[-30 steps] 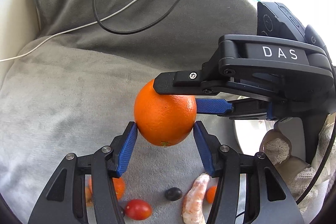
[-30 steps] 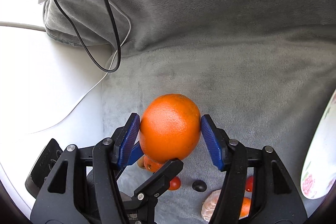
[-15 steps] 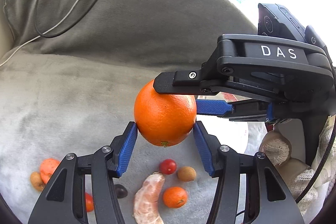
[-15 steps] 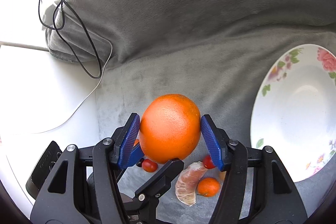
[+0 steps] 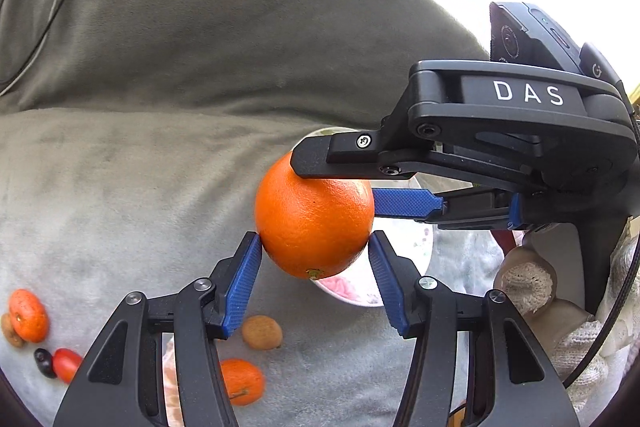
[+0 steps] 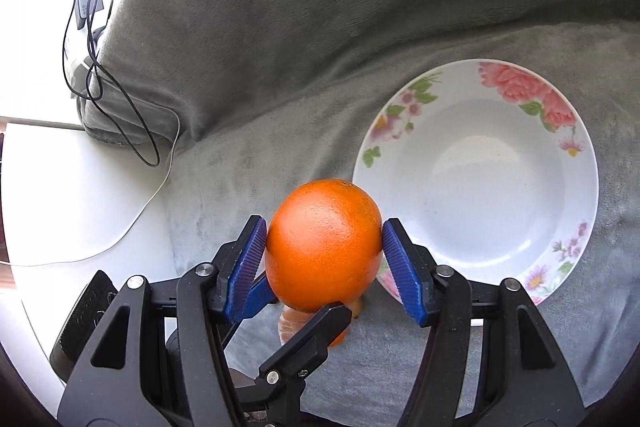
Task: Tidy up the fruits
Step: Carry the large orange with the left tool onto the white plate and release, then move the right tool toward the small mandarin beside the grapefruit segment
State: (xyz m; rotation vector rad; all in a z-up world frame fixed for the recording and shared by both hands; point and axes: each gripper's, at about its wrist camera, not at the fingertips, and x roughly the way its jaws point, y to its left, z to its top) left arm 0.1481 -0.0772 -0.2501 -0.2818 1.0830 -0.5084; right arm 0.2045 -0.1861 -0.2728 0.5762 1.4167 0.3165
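Both the left tool [image 5: 314,267] and the right tool [image 6: 322,255] grasp one orange [image 6: 323,245], held in the air above the grey blanket [image 6: 280,67] beside the flowered plate [image 6: 576,131].

A big round orange [image 5: 312,215] hangs in mid-air above the grey blanket, its skin glossy and pebbled, the small green stem scar facing down — seen from the other side it sits just left of a white plate [image 6: 476,183] with pink flowers round the rim. Below it lie smaller fruits: a mandarin [image 5: 242,381], a brown nut-like one [image 5: 262,332], a cherry tomato [image 5: 66,364], a dark grape [image 5: 43,361]
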